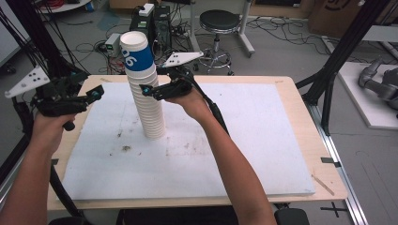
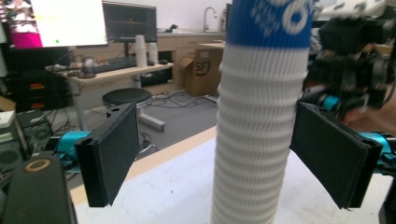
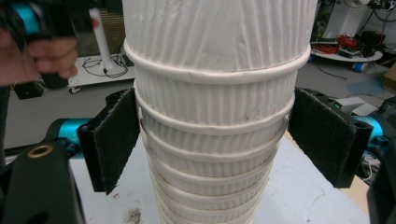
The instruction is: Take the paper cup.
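Note:
A tall stack of white ribbed paper cups (image 1: 149, 110) stands upright on the white board (image 1: 244, 140), topped by a blue cup (image 1: 138, 57) with white lettering. My right gripper (image 1: 146, 89) is open around the stack's upper part. In the right gripper view its black pads (image 3: 112, 140) sit on either side of the cup rims (image 3: 215, 121), close to or just touching them. My left gripper (image 1: 96, 93) is open and held left of the stack, apart from it. In the left gripper view the stack (image 2: 257, 140) rises beyond the wide jaws, with the right gripper (image 2: 350, 70) behind it.
The board lies on a wooden table (image 1: 324, 154) and carries some dirt marks near the stack's base. Black frame posts (image 1: 338, 56) stand at the table's right. A stool (image 1: 219, 21), cables and computer boxes are on the floor behind.

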{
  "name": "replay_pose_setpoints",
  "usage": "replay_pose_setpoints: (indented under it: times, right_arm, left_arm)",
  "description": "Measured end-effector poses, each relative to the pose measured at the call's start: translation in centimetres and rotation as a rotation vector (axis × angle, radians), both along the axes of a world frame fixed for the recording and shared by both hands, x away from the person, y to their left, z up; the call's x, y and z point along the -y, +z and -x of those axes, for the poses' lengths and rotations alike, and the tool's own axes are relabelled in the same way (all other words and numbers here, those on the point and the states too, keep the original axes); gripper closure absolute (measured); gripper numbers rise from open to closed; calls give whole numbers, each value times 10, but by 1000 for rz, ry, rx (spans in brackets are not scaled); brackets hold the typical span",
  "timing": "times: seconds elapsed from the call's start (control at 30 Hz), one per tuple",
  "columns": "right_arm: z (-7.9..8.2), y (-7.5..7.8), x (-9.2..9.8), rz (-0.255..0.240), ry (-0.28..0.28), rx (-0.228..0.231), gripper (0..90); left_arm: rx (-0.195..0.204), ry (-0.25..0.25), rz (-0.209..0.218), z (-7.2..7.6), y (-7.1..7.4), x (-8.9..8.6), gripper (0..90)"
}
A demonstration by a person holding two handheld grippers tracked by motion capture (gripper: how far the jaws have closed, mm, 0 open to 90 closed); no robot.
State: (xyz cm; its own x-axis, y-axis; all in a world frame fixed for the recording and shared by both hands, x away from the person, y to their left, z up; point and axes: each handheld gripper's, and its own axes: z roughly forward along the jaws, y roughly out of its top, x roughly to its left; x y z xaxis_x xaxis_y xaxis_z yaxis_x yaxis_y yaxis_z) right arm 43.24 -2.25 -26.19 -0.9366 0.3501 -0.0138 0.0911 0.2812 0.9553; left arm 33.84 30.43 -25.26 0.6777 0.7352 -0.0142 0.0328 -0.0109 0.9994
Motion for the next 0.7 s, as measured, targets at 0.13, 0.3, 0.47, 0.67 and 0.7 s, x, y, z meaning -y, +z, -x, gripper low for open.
replay_pose_setpoints:
  times: [0.13, 0.3, 0.47, 0.67, 0.7]
  right_arm:
    - [0, 0, 0, 3, 2, 0, 176]
    - [0, 0, 0, -1, -1, -3, 176]
    - [0, 1, 0, 8, 4, 0, 176]
    - [1, 1, 0, 16, 4, 9, 176]
    - [2, 1, 0, 18, 6, 9, 176]
  left_arm:
    - [22, -61, -2, -8, 27, 10, 157]
    - [15, -143, -55, -24, 60, 38, 157]
    - [-1, -154, -94, -41, 78, 67, 157]
    - [-43, -144, -135, -59, 78, 87, 157]
    - [-45, -147, -131, -60, 77, 89, 159]
